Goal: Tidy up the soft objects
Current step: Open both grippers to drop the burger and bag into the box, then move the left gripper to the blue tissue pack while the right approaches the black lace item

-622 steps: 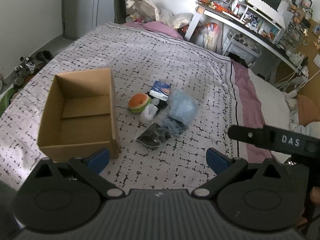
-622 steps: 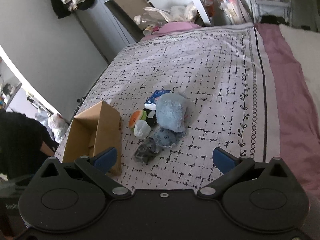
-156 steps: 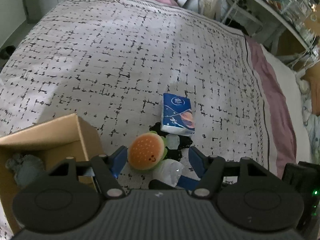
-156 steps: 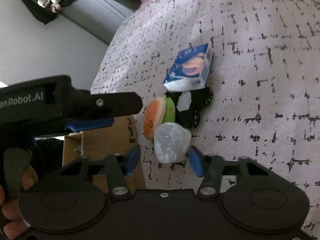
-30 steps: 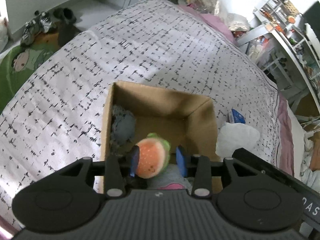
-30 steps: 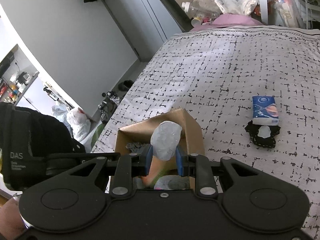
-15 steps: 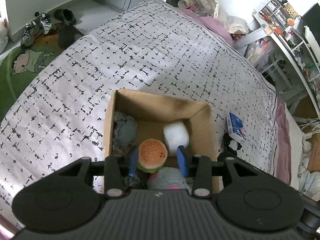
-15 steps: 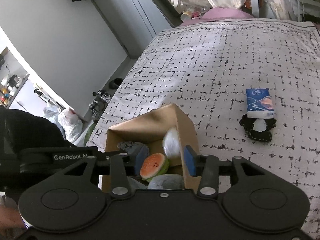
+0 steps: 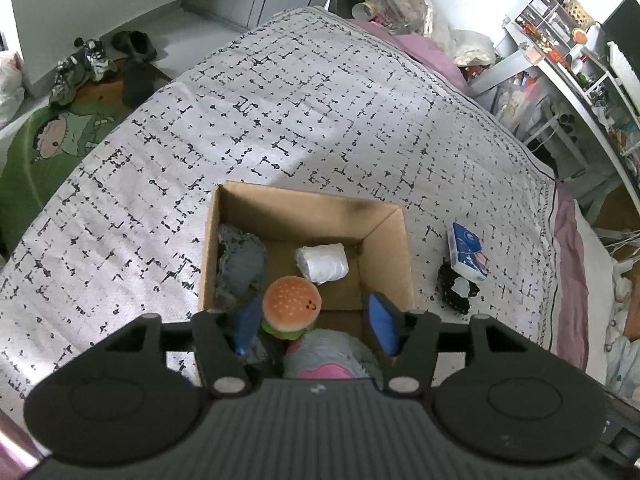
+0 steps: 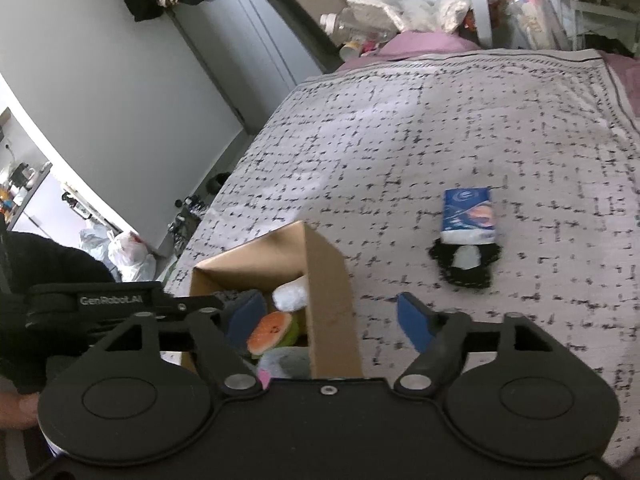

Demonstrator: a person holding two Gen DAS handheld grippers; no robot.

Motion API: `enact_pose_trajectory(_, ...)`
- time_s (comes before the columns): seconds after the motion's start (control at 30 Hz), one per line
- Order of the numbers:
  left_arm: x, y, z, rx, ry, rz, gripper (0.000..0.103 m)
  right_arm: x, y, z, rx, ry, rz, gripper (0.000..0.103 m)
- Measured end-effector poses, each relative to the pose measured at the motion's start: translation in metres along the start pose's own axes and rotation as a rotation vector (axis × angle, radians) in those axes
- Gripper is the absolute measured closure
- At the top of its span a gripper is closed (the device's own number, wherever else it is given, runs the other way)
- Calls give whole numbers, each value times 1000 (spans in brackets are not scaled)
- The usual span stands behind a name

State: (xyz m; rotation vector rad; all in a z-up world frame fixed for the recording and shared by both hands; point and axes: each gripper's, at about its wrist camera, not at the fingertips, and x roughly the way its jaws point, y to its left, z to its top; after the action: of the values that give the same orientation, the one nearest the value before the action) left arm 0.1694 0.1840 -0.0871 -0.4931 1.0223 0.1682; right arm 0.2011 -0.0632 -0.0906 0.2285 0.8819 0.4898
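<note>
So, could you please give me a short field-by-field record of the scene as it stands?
Container: cardboard box on the bedspread
Inside box: burger plush, white bundle, grey cloth, grey-pink plush
Still outside: tissue pack, black item beside it
Left tongs: just opening, burger plush between, not pressed
Right tongs: just opening, empty, straddling the box wall

Soft, even daylight fills both views, brightest on the bedspread [image 9: 320, 92] far beyond the jaws. The box [image 9: 308, 216] holds dim shadow inside. The right view is motion-blurred, smearing the tissue pack [image 10: 469, 215]. Fisheye bending curves every edge.
</note>
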Motion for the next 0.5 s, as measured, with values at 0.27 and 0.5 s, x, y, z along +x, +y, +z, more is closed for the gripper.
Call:
enact_pose_trajectory(0.27, -1, -23, -4, 37, -3, 15, 38, -13, -35, 1, 42, -41, -55, 2)
enact_pose_trajectory(0.5, -1, -44, -6, 74, -11, 14, 30, -19, -67, 5, 86, -44, -75, 0)
